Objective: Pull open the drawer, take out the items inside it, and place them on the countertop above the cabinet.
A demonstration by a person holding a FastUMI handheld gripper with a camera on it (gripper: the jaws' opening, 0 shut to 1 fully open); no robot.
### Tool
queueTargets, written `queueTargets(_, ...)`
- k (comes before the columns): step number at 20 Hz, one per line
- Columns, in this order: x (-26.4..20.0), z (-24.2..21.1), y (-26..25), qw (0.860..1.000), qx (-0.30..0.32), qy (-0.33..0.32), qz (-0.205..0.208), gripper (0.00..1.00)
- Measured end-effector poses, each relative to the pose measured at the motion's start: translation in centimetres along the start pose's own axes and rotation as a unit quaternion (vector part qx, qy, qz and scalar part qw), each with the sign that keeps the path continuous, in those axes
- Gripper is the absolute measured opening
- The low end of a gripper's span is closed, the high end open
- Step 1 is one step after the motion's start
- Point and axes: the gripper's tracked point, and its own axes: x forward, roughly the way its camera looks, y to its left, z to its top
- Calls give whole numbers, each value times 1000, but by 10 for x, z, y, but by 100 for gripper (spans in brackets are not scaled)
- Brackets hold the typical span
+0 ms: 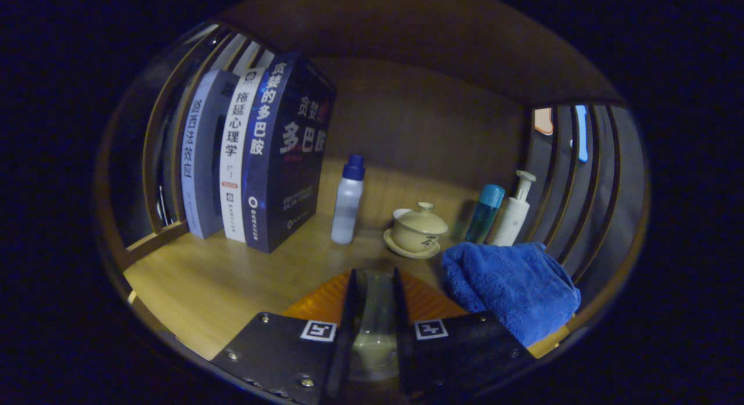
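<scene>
Gripper view: fingers point(375, 289) clamped on one clear bottle point(375, 329); three books point(256, 155), one blue towel point(514, 286) beyond.

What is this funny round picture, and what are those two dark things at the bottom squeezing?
A person carries a handheld gripper, a tool with two fingers, and a small camera riding on it took this picture looking forward along them. The fingers are closed on a clear bottle. Ahead is a wooden countertop. On it stand three books, a white bottle with a blue cap, a lidded teacup on a saucer, a teal bottle and a white pump bottle. A blue towel lies beside the fingers.
</scene>
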Motion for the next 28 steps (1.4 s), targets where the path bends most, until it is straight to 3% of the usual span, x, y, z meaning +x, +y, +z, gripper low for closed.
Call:
queueTargets(4,-31,18,-11,999,36,-22,21,100)
queueTargets(11,-126,50,-24,995,38,-77,53,98)
queueTargets(17,-226,29,-10,991,47,-95,80,98)
queueTargets(24,-301,-27,-21,993,44,-107,29,98)
queueTargets(28,-317,-58,-19,995,28,-95,16,98)
